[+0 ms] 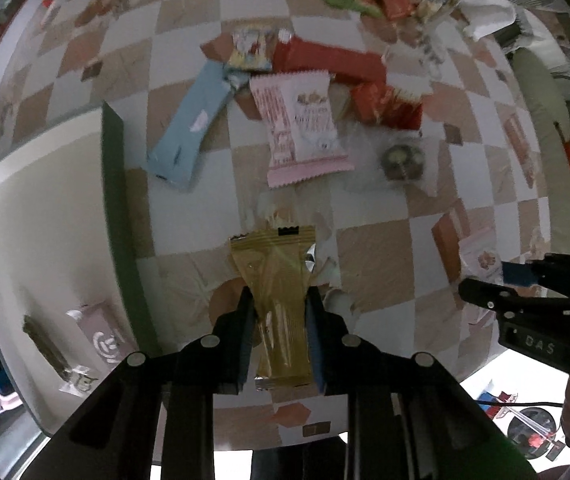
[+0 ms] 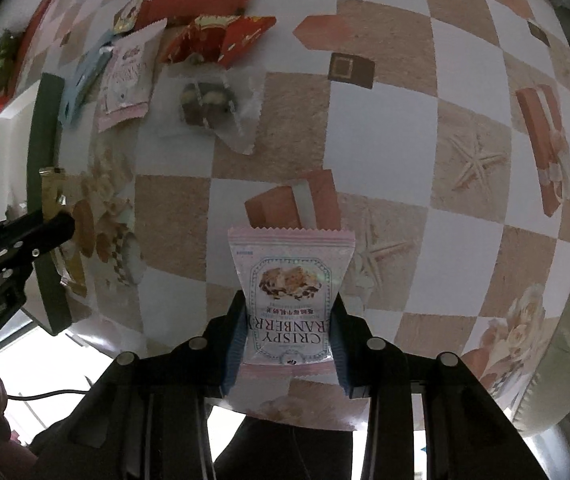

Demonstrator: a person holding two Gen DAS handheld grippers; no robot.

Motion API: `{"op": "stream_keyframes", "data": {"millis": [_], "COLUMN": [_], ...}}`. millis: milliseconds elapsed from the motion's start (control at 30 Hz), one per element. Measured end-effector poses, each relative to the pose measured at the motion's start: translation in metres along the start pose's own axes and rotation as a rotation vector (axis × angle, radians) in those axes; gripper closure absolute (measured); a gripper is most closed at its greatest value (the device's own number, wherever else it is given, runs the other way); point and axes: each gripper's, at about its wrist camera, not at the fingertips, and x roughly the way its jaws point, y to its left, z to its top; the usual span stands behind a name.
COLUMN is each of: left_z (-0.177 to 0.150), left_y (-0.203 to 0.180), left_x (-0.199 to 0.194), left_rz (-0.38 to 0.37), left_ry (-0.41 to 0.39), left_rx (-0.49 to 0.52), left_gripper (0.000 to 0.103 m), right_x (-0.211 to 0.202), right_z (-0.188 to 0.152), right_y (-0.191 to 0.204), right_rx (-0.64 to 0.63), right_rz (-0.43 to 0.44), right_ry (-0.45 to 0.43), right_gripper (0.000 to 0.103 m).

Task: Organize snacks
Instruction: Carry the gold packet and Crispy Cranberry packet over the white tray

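While the checkered tablecloth [image 1: 377, 248] carries a loose snack pile [image 1: 305, 92] at its far end, a white box [image 1: 45, 208] sits left. Left gripper [image 1: 279, 312] is clamped on a gold wrapper [image 1: 281, 300]; right gripper [image 2: 287, 320] pinches a pink cranberry packet [image 2: 289, 292], both above the cloth.

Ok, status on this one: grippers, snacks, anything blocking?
Left gripper shut on gold packet. Right gripper shut on pink packet. Nothing blocking.
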Motion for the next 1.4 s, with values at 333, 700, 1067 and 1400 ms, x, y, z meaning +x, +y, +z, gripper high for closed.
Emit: {"op": "stream_keyframes", "data": {"millis": [333,700,1067,1400], "left_z": [-0.004,-0.025,-0.05,-0.064], "left_y": [0.021,0.072,0.148,0.184], "left_x": [-0.036,-0.053,-0.064,-0.06], "left_rz": [0.0,-0.024,-0.01,0.022], "left_ry": [-0.107,-0.2,-0.234,-0.226], "left_rx": [-0.014,-0.167,-0.373,-0.431], "left_gripper": [0.077,0.077,0.077,0.077], "right_x": [-0.049,-0.087,-0.1,-0.087], "right_z": [0.011,0.039,0.059,0.068], "right_y": [0.009,0.061,0.141,0.21], "right_rx": [-0.008,-0.136,-0.296,-0.414], "right_rz": [0.017,0.019,0.019,0.004], "right_ry": [-0.049,-0.097,-0.113,-0.105], "right_gripper": [0.064,0.064,0.064,0.064]}}
